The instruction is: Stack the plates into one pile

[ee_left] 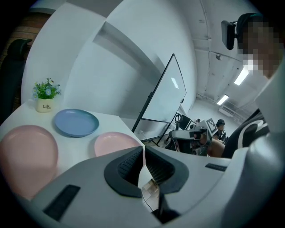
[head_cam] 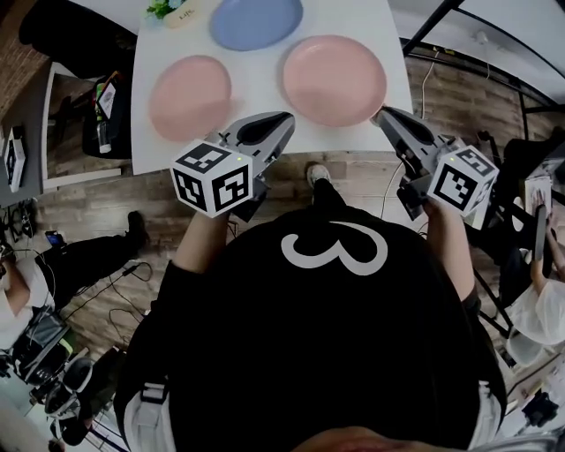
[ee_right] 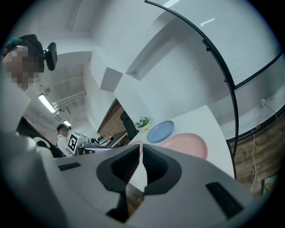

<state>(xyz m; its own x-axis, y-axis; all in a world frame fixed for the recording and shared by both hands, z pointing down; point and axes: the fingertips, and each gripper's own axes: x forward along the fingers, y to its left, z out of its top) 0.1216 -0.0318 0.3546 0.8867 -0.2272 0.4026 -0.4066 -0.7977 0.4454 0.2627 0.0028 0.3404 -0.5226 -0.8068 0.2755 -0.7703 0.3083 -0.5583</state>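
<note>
Left gripper (head_cam: pixel 284 124), right gripper (head_cam: pixel 381 115): jaws together, empty, at table (head_cam: pixel 256 97) edge | pink plate (head_cam: pixel 190 97) at 11, other pink plate (head_cam: pixel 334 79) at 1, blue plate (head_cam: pixel 256 21) at 12, none stacked | open jaws first, pinch near rim, lift level

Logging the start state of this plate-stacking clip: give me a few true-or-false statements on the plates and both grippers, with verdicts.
1. The left pink plate, right pink plate and blue plate lie apart on the table, none stacked. True.
2. The blue plate lies nearest the person. False: it lies farthest away, beside the potted plant.
3. The left gripper grips a pink plate. False: its jaws are together with nothing between them.
4. The right gripper is shut and empty. True.
</note>
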